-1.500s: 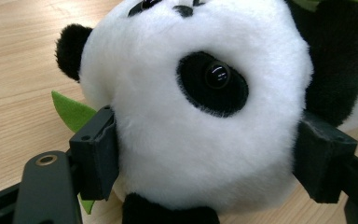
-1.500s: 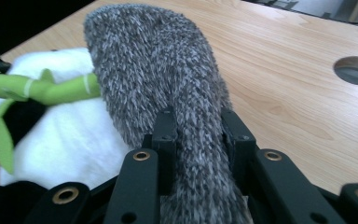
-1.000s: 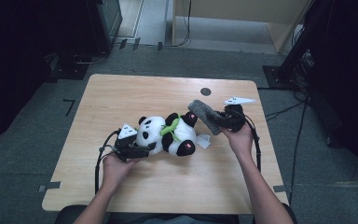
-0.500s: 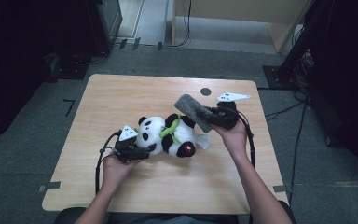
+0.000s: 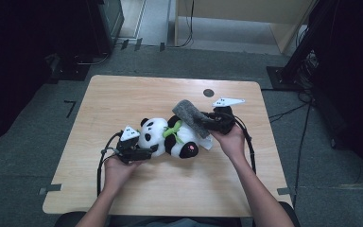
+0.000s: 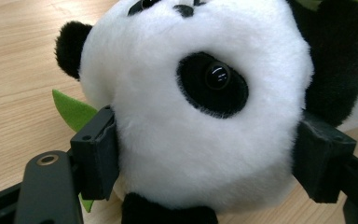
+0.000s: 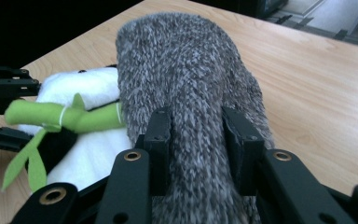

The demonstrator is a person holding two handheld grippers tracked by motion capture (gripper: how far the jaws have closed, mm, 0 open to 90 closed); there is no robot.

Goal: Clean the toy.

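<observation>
Since a second ago, the right claw [image 5: 207, 121] has carried the grey sock [image 5: 191, 116] a little to the left, so the sock now lies over the toy panda [image 5: 170, 137]. Its two jaws are closed tight on the sock, one on each side, and squeeze the fuzzy cloth between them. From the right gripper view, the sock [image 7: 191, 107] sticks out past the right claw [image 7: 198, 149] and covers part of the panda's white body [image 7: 91, 116]. A green bamboo stick [image 7: 65, 115] with leaves lies on the panda just beside the sock.

Over on the left, the left claw [image 5: 150, 150] has stayed where it was. It is open wide, as wide as the panda's head, and its jaws press on both sides of the head. Seen from the left gripper view, the left claw [image 6: 209, 158] holds the round white head [image 6: 191, 116], with one black eye patch facing the camera. A green leaf [image 6: 72, 112] pokes out beside one jaw.

All of the panda lies on its side near the middle of the wooden bench [image 5: 123, 99], between the two hands.
</observation>
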